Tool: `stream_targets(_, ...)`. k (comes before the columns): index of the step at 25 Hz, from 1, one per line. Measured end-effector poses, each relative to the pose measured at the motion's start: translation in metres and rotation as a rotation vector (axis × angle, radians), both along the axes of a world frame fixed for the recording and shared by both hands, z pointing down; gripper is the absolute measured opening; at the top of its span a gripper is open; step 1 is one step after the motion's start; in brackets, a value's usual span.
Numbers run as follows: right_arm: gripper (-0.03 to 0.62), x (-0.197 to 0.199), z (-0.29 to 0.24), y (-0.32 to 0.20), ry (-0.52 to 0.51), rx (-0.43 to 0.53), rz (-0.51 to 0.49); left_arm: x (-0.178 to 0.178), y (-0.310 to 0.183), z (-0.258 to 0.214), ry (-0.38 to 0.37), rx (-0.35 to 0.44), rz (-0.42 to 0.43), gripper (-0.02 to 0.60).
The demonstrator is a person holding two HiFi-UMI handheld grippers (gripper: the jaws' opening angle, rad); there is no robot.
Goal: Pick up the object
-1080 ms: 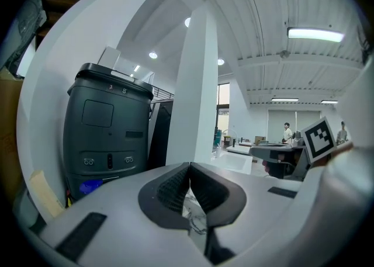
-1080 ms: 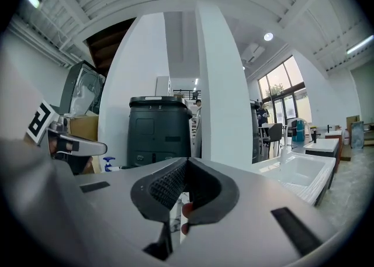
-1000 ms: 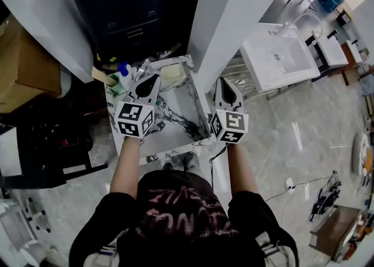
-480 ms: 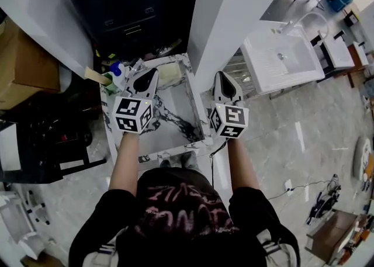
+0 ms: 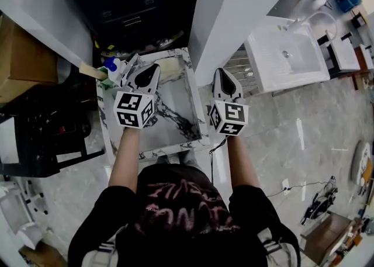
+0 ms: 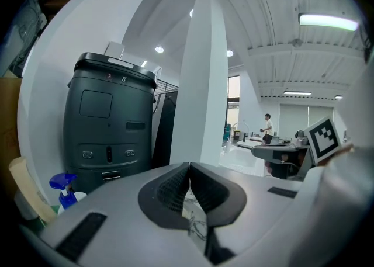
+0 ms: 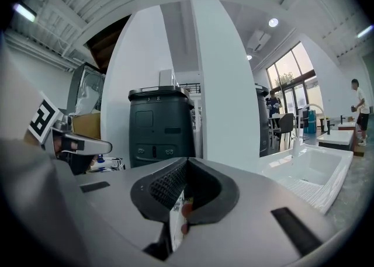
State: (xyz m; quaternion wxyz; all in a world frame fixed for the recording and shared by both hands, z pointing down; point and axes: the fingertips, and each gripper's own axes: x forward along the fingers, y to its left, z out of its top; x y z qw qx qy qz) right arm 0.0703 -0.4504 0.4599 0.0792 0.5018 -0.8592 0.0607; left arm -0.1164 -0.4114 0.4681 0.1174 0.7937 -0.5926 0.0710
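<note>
step: approach, nothing picked yet. left gripper [image 5: 151,72] jaws shut, empty, over marble bench [image 5: 175,128]. right gripper [image 5: 222,80] jaws also together, empty, just off bench's right edge. which object is meant unclear. candidates at bench's far end: blue-capped spray bottle [image 5: 110,63], pale block [image 5: 173,69], both just ahead of left gripper. next: open jaws, lower onto target. writing: only what looks like "8" on dark cabinet [image 6: 111,125], no brand legible

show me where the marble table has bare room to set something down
The middle and near part of the marble table is bare, from the left gripper across to the right rim. The far edge is crowded: a blue spray bottle, a wooden handle and a pale block.
</note>
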Motion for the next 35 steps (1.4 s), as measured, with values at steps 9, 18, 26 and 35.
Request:
stream_targets(9, 0.015, -0.005, 0.033, -0.019, 0.01, -0.055, -0.034, 0.0, -0.013, 0.048, 0.007, -0.091, -0.023, 0.017)
stream_targets(18, 0.015, -0.007, 0.05, -0.035, 0.017, -0.091, -0.052, 0.006, -0.029, 0.09, -0.028, -0.188, 0.012, 0.017)
stream_targets(26, 0.015, -0.006, 0.072, -0.047, 0.02, -0.123, -0.044, 0.016, -0.044, 0.138, -0.109, -0.298, 0.117, 0.109)
stream_targets(35, 0.015, 0.007, 0.084, -0.057, 0.03, -0.142, -0.019, 0.028, -0.063, 0.208, -0.453, -0.462, 0.346, 0.193)
